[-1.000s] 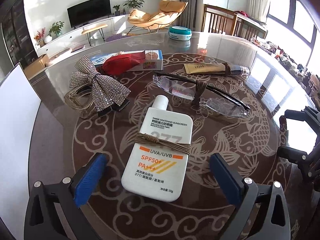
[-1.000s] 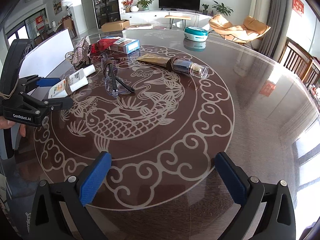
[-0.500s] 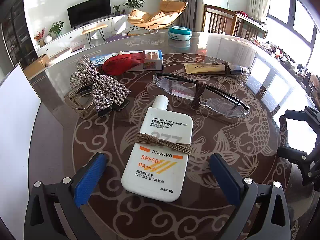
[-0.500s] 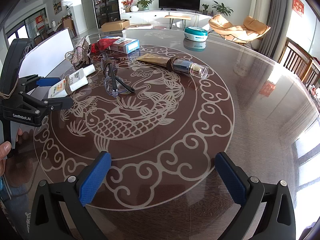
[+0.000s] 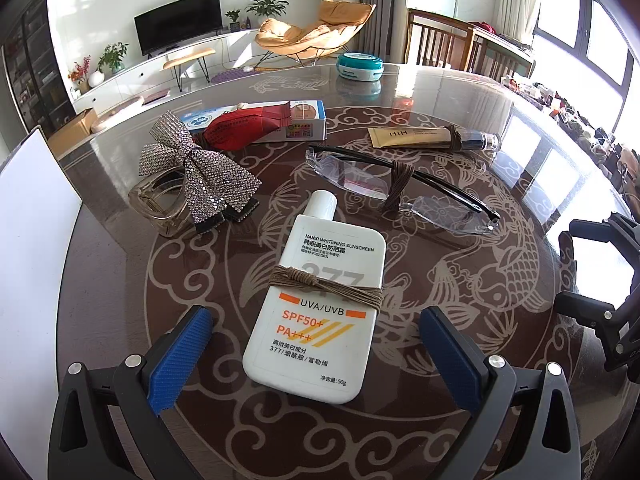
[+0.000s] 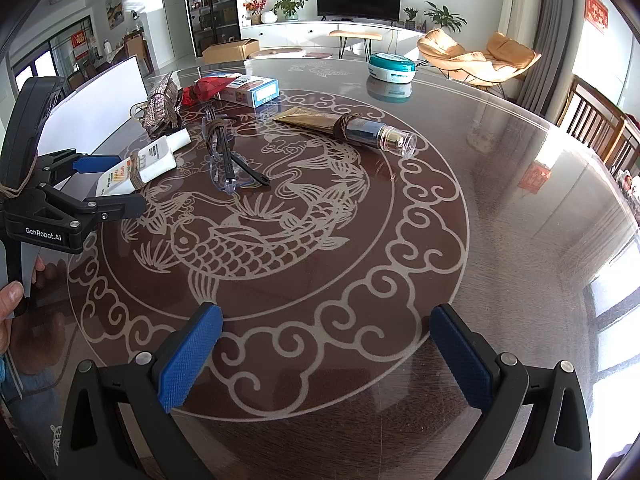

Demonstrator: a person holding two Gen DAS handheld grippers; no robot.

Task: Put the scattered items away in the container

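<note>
Almost unchanged from a second ago: left hand-held gripper point(image 5: 316, 354) wide open, astride sunscreen bottle point(image 5: 320, 312) flat on bench point(image 5: 500, 128); right hand-held gripper point(image 6: 326, 354) open, empty. Grasp not begun.

The table point(image 5: 440, 92) is dark and glossy, mirror-smooth under its pale fish pattern. On it the sunscreen bottle point(image 5: 320, 320) is smooth white plastic bound with rough brown twine. Beyond the bottle, the glasses point(image 5: 400, 192) have clear glossy lenses and thin black arms. Left of the bottle, the bow clip point(image 5: 200, 176) glitters with rhinestones on translucent plastic. Both grippers' fingertips point(image 6: 188, 356) carry blue knurled pads on matt black plastic.
</note>
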